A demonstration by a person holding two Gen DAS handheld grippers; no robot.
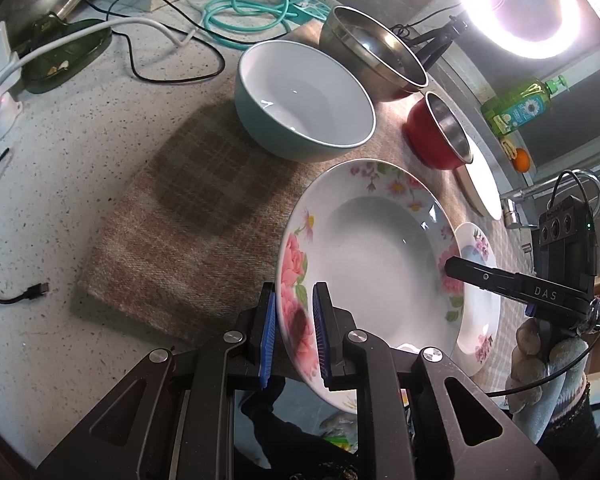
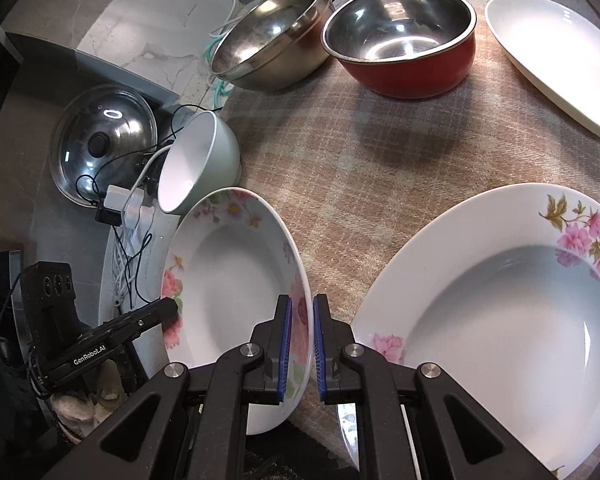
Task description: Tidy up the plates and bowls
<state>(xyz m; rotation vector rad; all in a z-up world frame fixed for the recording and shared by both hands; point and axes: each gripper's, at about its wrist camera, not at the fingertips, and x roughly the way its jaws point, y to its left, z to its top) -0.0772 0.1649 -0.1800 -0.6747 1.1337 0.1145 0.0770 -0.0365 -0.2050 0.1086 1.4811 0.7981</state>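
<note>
A deep floral plate (image 1: 376, 248) is held tilted above the checked cloth (image 1: 188, 232). My left gripper (image 1: 294, 336) is shut on its near rim. My right gripper (image 2: 300, 348) is shut on the opposite rim of the same plate (image 2: 228, 292); its arm shows in the left wrist view (image 1: 500, 280). A second floral plate (image 2: 508, 320) lies on the cloth to the right, partly under the held one (image 1: 480, 312). A teal bowl (image 1: 304, 100), a steel bowl (image 1: 372, 56), a red bowl (image 1: 436, 132) and a plain white plate (image 2: 560, 60) stand farther back.
Cables and a turquoise hose (image 1: 244, 12) lie on the speckled counter (image 1: 68, 160) at the back left. A glass pot lid (image 2: 104, 148) lies left of the cloth. A ring light (image 1: 536, 4), a soap bottle (image 1: 520, 108) and a tap (image 1: 540, 192) are at the right.
</note>
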